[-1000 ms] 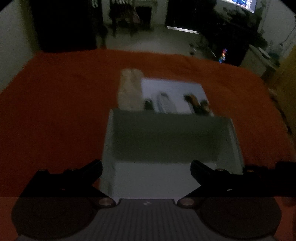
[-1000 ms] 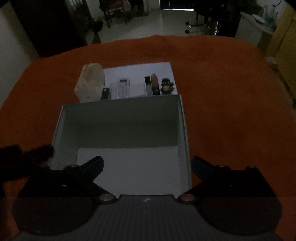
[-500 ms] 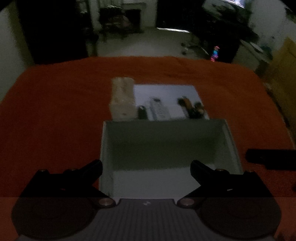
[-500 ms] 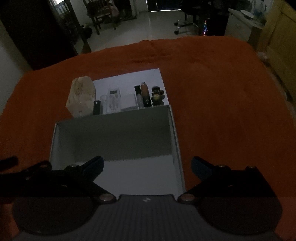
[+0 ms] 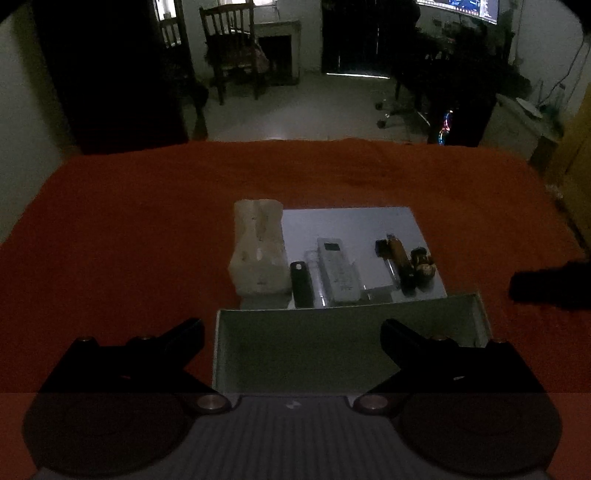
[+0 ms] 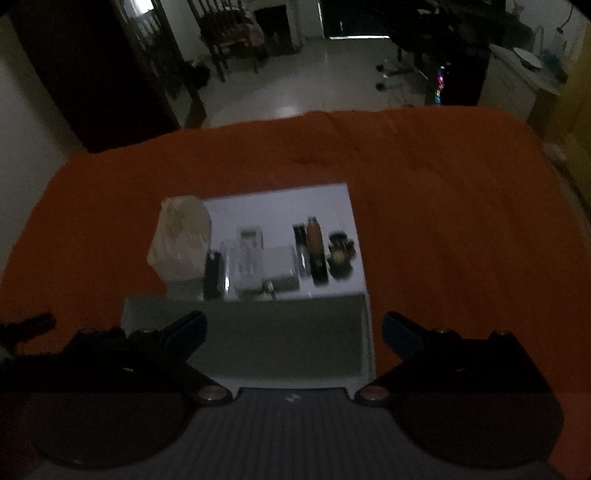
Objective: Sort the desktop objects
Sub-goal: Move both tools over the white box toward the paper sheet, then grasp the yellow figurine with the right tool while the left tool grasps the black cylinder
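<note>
One open white cardboard box point(image 5: 347, 347) sits on the orange cloth point(image 5: 147, 240); behind it, one white paper sheet point(image 5: 351, 225) carries a cream tissue pack point(image 5: 258, 251), a white remote point(image 5: 338, 269), a black fob point(image 5: 301, 284), a brown tube point(image 5: 400, 262) and a small figurine point(image 5: 423, 264). Both cameras have pulled back from the box since earlier. The left gripper point(image 5: 291, 328) and right gripper point(image 6: 293, 325) hover spread wide, empty

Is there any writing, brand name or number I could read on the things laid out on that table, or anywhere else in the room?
None can be read.
White remote: buttons and a small screen, markings too dim and small.
Pale packet: faint marks, not legible.
Monitor at the far wall: bright content, too small to read.
</note>
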`<state>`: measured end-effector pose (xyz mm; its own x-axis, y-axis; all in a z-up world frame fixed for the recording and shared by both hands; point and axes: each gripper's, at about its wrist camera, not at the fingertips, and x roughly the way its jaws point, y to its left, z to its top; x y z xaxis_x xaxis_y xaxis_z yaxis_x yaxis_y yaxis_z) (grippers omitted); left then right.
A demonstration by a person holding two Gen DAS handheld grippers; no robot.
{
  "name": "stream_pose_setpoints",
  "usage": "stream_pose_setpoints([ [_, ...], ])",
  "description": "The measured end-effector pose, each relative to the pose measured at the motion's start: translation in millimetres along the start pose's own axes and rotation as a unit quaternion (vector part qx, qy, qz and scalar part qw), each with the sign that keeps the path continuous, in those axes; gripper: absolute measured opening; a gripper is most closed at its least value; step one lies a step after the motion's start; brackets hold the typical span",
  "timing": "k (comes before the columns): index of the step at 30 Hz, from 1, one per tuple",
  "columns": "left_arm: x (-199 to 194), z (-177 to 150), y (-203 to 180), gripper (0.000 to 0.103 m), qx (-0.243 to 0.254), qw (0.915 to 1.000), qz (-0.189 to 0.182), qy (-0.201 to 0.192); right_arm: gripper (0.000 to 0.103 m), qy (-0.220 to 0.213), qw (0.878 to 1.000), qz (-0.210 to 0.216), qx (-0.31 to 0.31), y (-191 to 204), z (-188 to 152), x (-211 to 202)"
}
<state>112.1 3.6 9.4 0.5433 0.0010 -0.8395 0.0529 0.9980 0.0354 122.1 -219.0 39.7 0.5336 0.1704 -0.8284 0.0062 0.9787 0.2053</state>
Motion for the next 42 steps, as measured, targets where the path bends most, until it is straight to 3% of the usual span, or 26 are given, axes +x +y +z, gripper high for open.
stream_pose_setpoints([
  [3, 15.6, 8.5, 5.8, 0.103, -0.008, 0.9993, 0.001, 0.036, 0.103, -0.003, 1.000, 0.002, 0.004, -3.9, 14.9, 7.4],
  [9, 31.4, 27.6, 7.9, 0.103, -0.011, 0.9990, -0.002, 0.043, 0.101, 0.019, 1.000, -0.008, -0.009, -12.2, 38.9, 28.4],
  [12, 40.7, 36.2, 4.5, 0.103, -0.027, 0.9994, -0.006, 0.021, 0.100, 0.025, 1.000, -0.014, -0.007, -17.1, 49.4, 42.6],
  [17, 82.0, 52.2, -13.6, 0.102, -0.005, 0.9988, -0.043, 0.022, 0.100, 0.044, 0.999, -0.022, -0.017, -20.0, 65.2, 79.8],
  [21, 119.0, 63.5, -12.0, 0.101, -0.025, 0.9975, -0.054, 0.040, 0.100, 0.052, 0.999, -0.003, -0.009, -22.3, 76.2, 111.6],
  [26, 156.1, 70.6, -7.2, 0.092, -0.033, 0.9949, -0.060, 0.074, 0.100, 0.060, 0.998, 0.016, 0.020, -32.9, 85.9, 140.8],
  [38, 206.9, 74.8, -12.1, 0.095, -0.030, 0.9919, -0.057, 0.110, 0.100, 0.093, 0.995, 0.007, 0.030, -51.9, 101.2, 187.8],
  [42, 219.1, 72.2, -12.0, 0.095, -0.016, 0.9903, -0.059, 0.125, 0.093, 0.104, 0.994, 0.009, 0.024, -55.2, 101.0, 207.5],
])
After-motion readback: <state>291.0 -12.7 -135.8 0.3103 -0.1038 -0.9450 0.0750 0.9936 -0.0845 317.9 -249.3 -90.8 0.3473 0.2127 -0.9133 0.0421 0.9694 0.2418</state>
